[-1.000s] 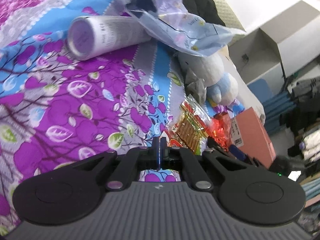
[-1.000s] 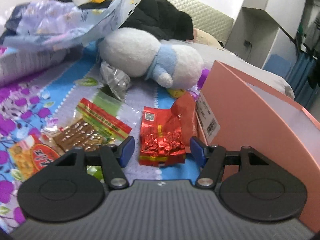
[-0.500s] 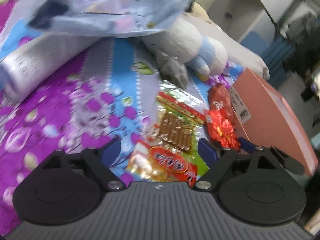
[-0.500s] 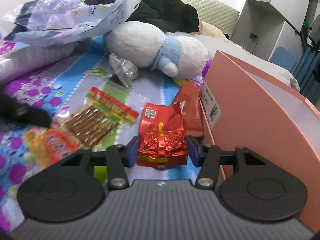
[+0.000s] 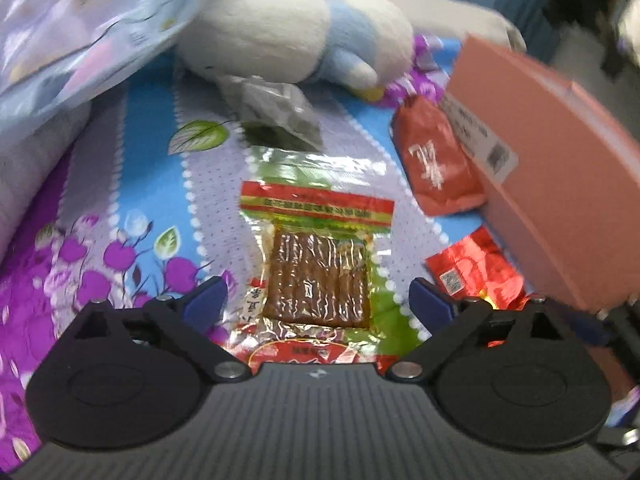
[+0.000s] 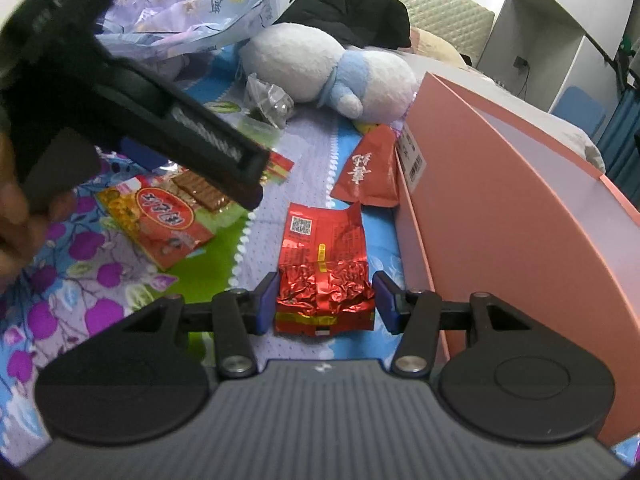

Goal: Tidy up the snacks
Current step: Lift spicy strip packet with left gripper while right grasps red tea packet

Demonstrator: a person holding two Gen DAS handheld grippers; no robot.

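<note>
While the pink box (image 6: 500, 216) waits as landmark, the left gripper (image 5: 318, 300), jaws just spread wide, straddles the brown-strip packet (image 5: 318, 272) well left of it. The right gripper (image 6: 326, 300) brackets the crinkled red foil packet (image 6: 324, 276) just beside the box, pads seemingly not quite pressing; next, I judge, close and lift it in.

Bed with floral purple-blue sheet (image 6: 80, 276), quilted cream headboard (image 6: 448, 12) behind it. Right of the headboard, white open shelf unit (image 6: 560, 28); white wall above.

Purple-flowered blue bedsheet (image 6: 80, 280), crinkled red foil packet (image 6: 324, 280), pink box (image 6: 520, 240)
</note>
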